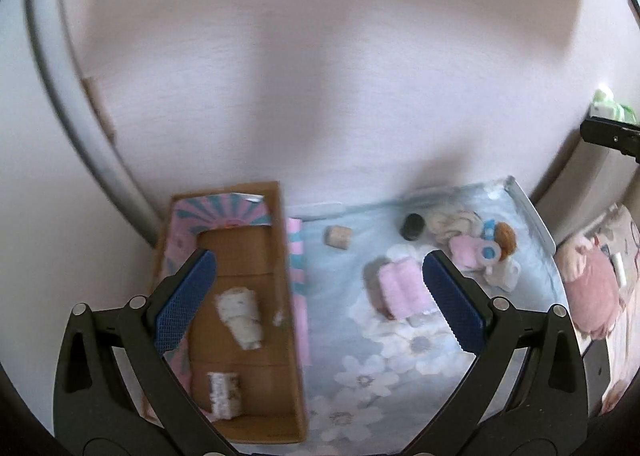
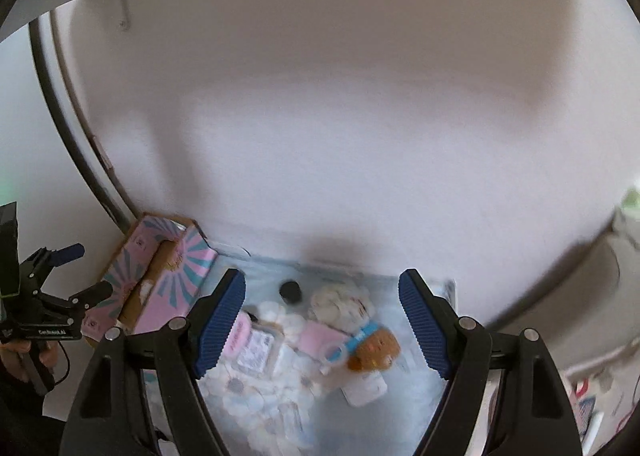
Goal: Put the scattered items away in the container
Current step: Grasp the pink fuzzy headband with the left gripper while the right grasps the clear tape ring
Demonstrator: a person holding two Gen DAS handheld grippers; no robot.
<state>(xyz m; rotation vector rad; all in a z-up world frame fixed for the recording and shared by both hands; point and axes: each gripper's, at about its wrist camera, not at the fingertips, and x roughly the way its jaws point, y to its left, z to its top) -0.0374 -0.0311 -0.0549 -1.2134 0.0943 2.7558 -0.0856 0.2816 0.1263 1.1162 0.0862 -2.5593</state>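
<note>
A cardboard box [image 1: 288, 296] with pink and blue striped flaps lies at the left of a floral blue cloth [image 1: 360, 356]. Inside it rest a white rolled bundle [image 1: 240, 316] and a small printed packet [image 1: 223, 396]. My left gripper [image 1: 316, 296] hangs open above the box's right wall, nothing between its fingers. On the cloth lie a pink packet [image 1: 402, 290], a black round jar [image 1: 413, 225], a cork-like piece [image 1: 338, 236] and a doll with orange hair [image 1: 505, 238]. My right gripper [image 2: 322, 330] is open above the pile of items, with the doll [image 2: 374, 348] between its fingers' lines.
A pale wall fills the upper half of both views. The box [image 2: 160, 280] stands against it at the left. A pink cushion [image 1: 588, 288] lies past the cloth's right edge. The other gripper's tip [image 1: 608, 135] shows at the far right.
</note>
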